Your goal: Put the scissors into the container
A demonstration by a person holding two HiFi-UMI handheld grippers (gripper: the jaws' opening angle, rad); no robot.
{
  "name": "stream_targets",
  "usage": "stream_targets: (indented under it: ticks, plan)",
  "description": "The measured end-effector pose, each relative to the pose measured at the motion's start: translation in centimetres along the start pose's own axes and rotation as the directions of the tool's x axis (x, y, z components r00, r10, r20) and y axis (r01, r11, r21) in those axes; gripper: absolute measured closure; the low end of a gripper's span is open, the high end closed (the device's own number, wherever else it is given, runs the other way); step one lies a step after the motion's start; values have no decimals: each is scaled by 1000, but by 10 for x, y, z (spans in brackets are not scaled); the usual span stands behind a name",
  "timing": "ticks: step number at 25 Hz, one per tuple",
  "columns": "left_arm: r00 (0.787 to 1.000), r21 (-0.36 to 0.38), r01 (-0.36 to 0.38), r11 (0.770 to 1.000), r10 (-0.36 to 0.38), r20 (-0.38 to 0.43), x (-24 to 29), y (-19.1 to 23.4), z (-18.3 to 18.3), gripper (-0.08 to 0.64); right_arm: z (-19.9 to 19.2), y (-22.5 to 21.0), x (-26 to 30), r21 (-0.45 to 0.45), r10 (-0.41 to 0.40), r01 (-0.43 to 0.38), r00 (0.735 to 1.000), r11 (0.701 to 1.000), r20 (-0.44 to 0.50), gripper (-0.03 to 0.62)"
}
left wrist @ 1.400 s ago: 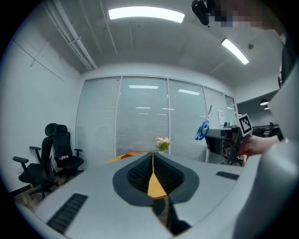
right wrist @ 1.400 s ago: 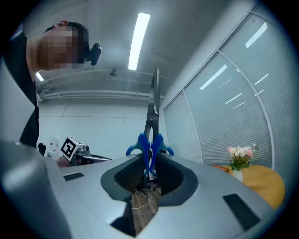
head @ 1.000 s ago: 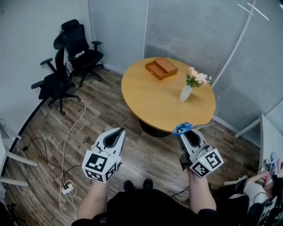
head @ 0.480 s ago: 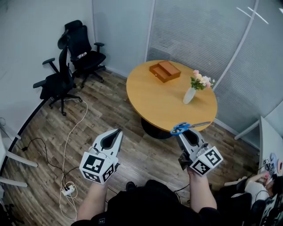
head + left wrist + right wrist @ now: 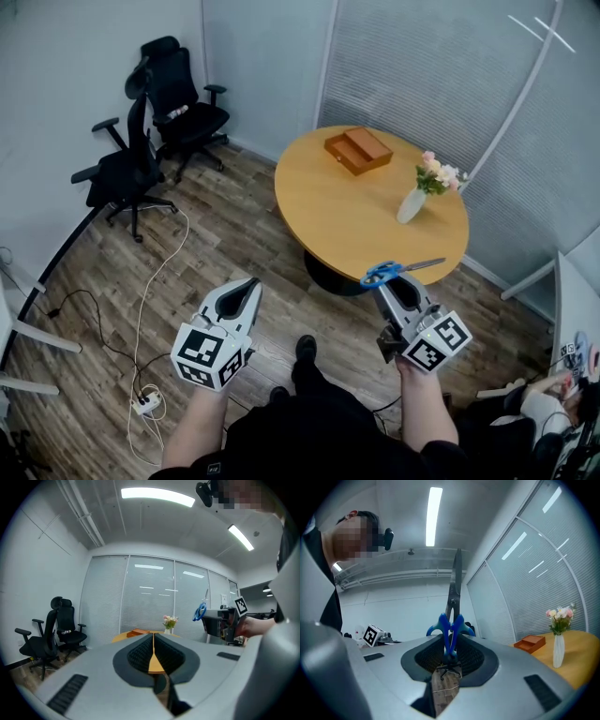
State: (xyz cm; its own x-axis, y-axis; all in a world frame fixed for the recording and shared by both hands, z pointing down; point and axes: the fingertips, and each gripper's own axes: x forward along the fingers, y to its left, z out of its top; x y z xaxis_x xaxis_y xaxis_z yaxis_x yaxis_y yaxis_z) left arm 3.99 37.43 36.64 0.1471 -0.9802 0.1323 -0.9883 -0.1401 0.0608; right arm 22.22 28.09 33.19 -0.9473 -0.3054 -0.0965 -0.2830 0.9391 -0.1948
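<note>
Right gripper: my jaws clamp the scissors by their blue plastic handles. The slim steel blades jut past the tips, in the air, well apart from the container.
Left gripper: my jaws are closed on nothing.
Round table: smooth yellow wood. I'd skirt the white vase.
Container: a shallow open wooden box on the far side. I'd lay the blades in flat, then release.

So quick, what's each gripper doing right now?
Left gripper: closed, empty.
Right gripper: closed on the scissors, by the blue handles.
</note>
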Motion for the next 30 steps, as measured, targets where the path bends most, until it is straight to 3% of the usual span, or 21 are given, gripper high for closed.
stream_targets:
  ticks: [6, 15, 24, 30]
  plan:
    - [999, -1, -12, 1000, 12, -33, 42, 26, -1, 541, -10, -42, 34, 54, 12, -11, 1000, 998, -5, 495]
    - [997, 14, -21, 1000, 22, -75, 151, 61, 14, 541, -6, -148, 91, 109, 26, -25, 1000, 994, -6, 495]
    - [997, 58, -12, 998, 16, -80, 231, 62, 40, 541, 14, -225, 113, 124, 37, -40, 999, 991, 24, 495]
    - [997, 52, 1, 999, 3, -80, 259, 68, 42, 541, 17, -250, 118, 134, 29, -34, 999, 990, 39, 495]
